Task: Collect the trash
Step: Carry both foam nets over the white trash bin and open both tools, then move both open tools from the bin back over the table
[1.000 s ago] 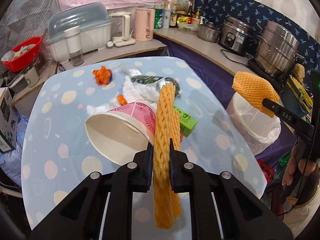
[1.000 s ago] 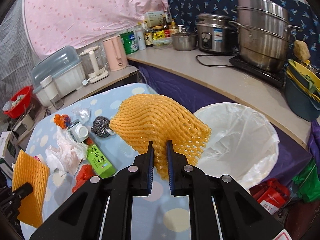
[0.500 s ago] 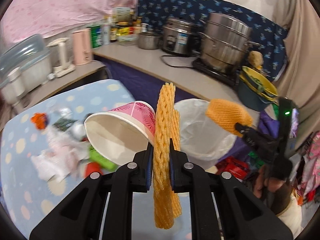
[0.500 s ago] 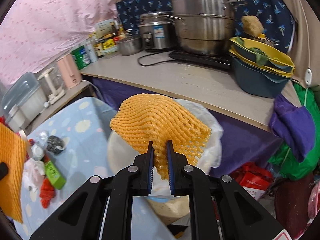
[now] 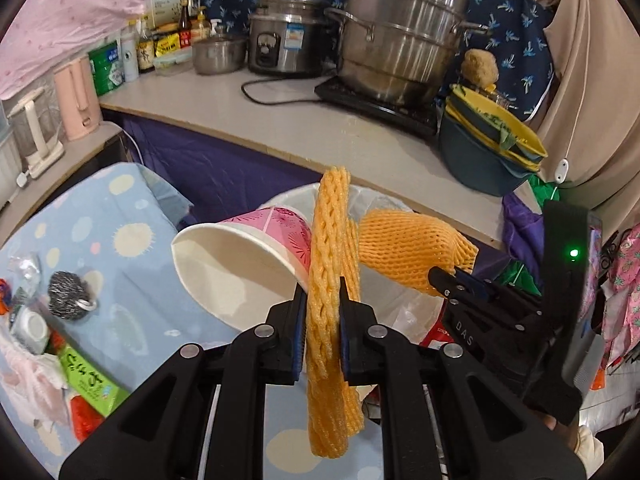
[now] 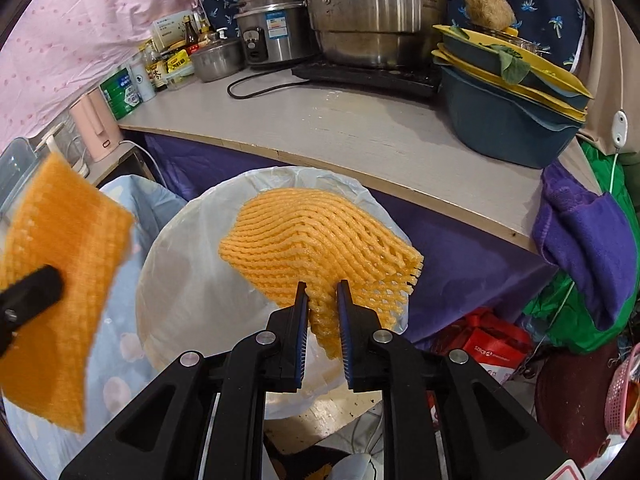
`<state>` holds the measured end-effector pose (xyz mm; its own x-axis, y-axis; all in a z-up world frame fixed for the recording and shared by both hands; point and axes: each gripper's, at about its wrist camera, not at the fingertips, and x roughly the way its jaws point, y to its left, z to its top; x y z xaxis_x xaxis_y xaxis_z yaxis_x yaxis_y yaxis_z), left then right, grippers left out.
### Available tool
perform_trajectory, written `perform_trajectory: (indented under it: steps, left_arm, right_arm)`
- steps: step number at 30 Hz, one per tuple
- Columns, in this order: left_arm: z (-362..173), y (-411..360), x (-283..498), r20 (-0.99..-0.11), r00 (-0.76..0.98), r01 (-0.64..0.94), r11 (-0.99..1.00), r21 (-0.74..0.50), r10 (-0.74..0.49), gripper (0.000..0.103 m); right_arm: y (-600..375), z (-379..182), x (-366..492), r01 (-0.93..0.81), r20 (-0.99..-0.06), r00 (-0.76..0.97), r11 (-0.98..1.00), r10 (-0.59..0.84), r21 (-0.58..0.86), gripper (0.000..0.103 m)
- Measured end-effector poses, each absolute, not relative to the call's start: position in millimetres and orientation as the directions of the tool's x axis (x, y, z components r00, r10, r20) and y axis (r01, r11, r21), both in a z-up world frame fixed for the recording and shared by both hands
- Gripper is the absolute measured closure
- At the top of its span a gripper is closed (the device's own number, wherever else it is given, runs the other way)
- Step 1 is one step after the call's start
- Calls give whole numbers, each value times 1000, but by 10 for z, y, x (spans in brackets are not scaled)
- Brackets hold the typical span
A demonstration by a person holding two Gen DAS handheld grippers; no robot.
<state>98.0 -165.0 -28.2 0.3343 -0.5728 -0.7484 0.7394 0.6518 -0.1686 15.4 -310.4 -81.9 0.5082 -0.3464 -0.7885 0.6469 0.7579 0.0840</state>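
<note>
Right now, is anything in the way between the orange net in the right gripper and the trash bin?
Nothing visible. The orange net in the right gripper hangs over the open bin, whose jaws have just been opening around it. The left gripper holds its own net off to the side.

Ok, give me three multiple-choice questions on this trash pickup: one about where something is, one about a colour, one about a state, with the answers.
1. Where is the right foam net, the one in the right tool?
A. Above the white-lined bin
B. On the counter
C. On the table

2. What colour is the outside of the paper cup?
A. Blue
B. Pink
C. Green

3. What is the left tool doing?
A. Open, empty
B. Shut on a steel scourer
C. Shut on the left foam net

Answers:
1 A, the liner shows right behind the net. The right tool's jaws have just been opening, with the net between them.
2 B, its wall is pink and its inside white.
3 C, the net stands pinched between its pads.
</note>
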Motion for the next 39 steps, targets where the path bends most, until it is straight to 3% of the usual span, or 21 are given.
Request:
perform_trajectory:
  steps: [4, 8, 9, 12, 17, 39]
  left_arm:
    - [-451, -1808, 998, -769, 339, 737, 662, -141, -541, 89]
    - [-539, -1899, 1015, -775, 366, 726, 679, -108, -515, 87]
    - [-550, -1906, 1029, -777, 369, 721, 685, -107, -510, 83]
    - [-560, -1909, 1040, -776, 393, 705, 704, -91, -494, 54]
    - [-477, -1842, 1032, -751, 451, 673, 736, -69, -483, 31]
    - [-310, -1653, 719, -721, 503, 668, 744, -26, -477, 28]
  right_arm:
    - [-3139, -880, 258, 637, -799, 511, 764, -317, 105, 86]
    - [-3147, -889, 319, 631, -793, 523, 768, -314, 112, 76]
    - [-3147, -880, 327, 631, -790, 526, 767, -316, 114, 70]
    - [-3140, -820, 308, 633, -773, 545, 765, -326, 123, 54]
    - [-3181, -697, 205, 650, -754, 556, 748, -351, 131, 45]
    - [-2984, -354, -244, 658, -698, 593, 741, -400, 135, 37]
